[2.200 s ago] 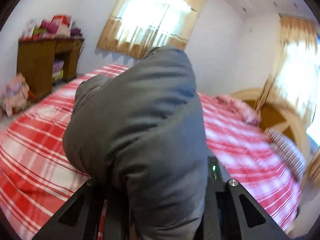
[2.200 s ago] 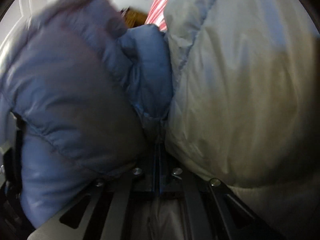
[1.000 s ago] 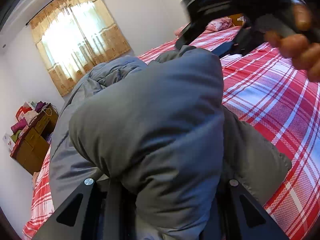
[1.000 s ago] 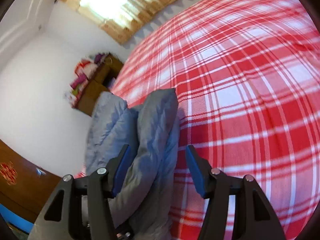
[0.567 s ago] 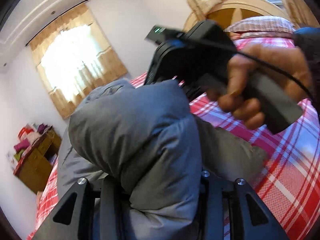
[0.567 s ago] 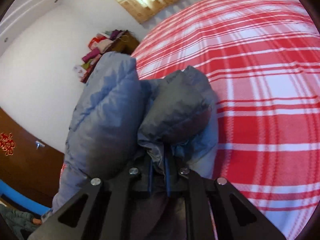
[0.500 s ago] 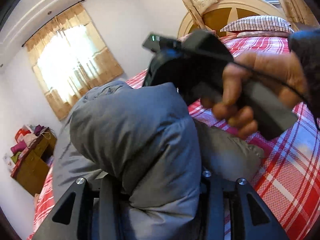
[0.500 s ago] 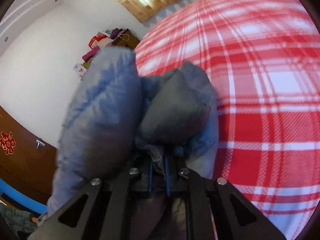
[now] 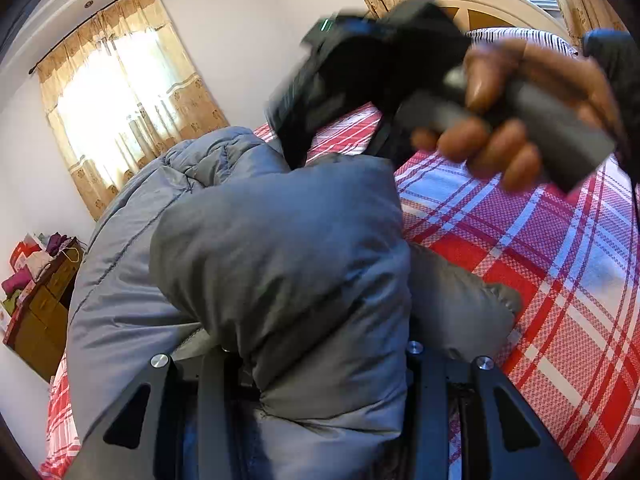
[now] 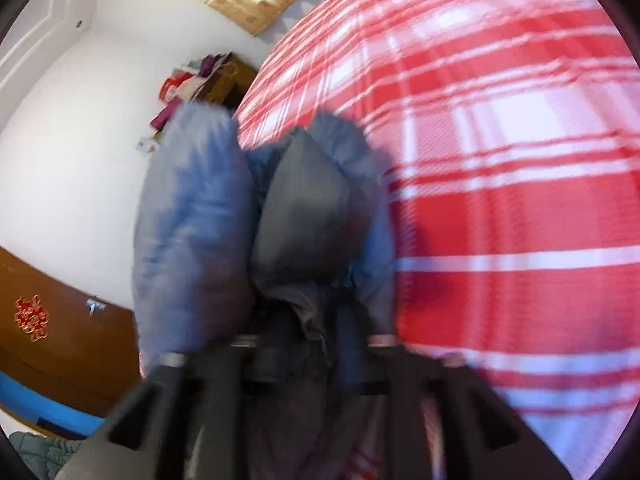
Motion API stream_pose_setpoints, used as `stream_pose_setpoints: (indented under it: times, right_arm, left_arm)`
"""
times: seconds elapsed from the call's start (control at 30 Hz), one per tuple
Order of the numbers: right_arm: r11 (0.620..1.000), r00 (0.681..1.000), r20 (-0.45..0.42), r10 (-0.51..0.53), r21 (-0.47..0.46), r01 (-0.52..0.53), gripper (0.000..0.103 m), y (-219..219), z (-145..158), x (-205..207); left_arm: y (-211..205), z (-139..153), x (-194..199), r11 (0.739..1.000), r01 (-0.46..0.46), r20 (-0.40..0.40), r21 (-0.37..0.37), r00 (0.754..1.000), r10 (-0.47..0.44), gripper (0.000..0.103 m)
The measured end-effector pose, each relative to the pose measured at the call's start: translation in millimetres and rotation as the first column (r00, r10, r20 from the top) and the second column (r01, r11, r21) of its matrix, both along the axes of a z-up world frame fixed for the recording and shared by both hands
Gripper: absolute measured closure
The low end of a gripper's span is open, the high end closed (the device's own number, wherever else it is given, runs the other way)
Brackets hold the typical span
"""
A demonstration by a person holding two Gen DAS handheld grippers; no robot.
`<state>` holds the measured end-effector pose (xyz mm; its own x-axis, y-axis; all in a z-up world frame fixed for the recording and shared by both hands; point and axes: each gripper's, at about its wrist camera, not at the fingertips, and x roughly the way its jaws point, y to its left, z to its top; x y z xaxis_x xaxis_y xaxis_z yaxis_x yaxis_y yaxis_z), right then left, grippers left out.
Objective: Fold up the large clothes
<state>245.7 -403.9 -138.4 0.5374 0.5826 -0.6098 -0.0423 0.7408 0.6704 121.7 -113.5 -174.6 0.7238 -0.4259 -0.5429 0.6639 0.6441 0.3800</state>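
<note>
No writing readable | left gripper [image 9: 320, 364] clamped on jacket [image 9: 280, 248], pads hidden | right gripper [image 10: 304, 344] blurred, jaws just opening, jacket fold between them | bed [image 9: 540, 260]

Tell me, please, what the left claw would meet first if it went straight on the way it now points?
The grey puffer jacket itself: a thick fold of it fills the left claw and bulges out directly ahead. Beyond that bulge lies the red plaid bed, though how far is hard to judge.

Bare checked bed [image 10: 520, 200] fills the frame's right: open room. The puffy jacket [image 10: 192, 220] blocks centre-left; a cluttered desk [image 10: 216, 76] stands upper left.
</note>
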Motion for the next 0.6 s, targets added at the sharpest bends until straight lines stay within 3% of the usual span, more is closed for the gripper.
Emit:
stream_pose_setpoints:
  times: [0.03, 0.1, 0.2, 0.27, 0.33, 0.4, 0.43, 0.6]
  right_arm:
    - [0.999, 0.999, 0.035, -0.023, -0.031, 0.024, 0.021, -6.5, 10.2, -6.1]
    - [0.996, 0.995, 0.086, -0.050, -0.067, 0.055, 0.021, -15.7, 29.0, -13.8]
    - [1.000, 0.987, 0.156, -0.027, 0.015, 0.025, 0.021, -12.3, 49.7, -13.9]
    - [0.998, 0.988, 0.154, 0.021, 0.048, -0.029, 0.021, 1.9, 53.8, -1.3]
    - [0.996, 0.991, 0.105, 0.085, 0.022, -0.088, 0.024, 26.4, 46.8, 14.6]
    - [0.987, 0.988, 0.052, 0.145, -0.074, -0.141, 0.058, 53.7, 39.4, 29.0]
    - [0.980, 0.984, 0.042, 0.170, -0.110, -0.165, 0.086, 59.0, 36.8, 29.1]
    - [0.959, 0.984, 0.083, 0.160, -0.247, -0.135, 0.094, 54.2, 46.9, 4.1]
  left_arm:
    - [0.8, 0.1, -0.4, 1.000, 0.000, 0.001, -0.001, 1.000, 0.000, 0.064]
    - [0.4, 0.3, -1.0, 1.000, 0.000, 0.004, -0.002, 1.000, 0.000, 0.064]
    - [-3.9, 0.7, -1.6, 1.000, -0.004, 0.008, 0.001, 1.000, 0.004, 0.064]
    - [-4.4, -0.5, -3.7, 1.000, -0.006, 0.010, -0.001, 1.000, 0.006, 0.064]
    - [-5.7, -1.8, -3.7, 1.000, -0.005, 0.008, -0.002, 1.000, 0.005, 0.064]
    - [-4.9, -1.3, -3.1, 1.000, -0.004, 0.002, -0.005, 1.000, 0.004, 0.064]
    - [-3.3, -1.3, -2.3, 1.000, -0.002, -0.003, -0.009, 1.000, 0.002, 0.064]
    - [3.7, 4.2, -3.7, 0.999, 0.037, 0.012, 0.004, 0.999, -0.037, 0.061]
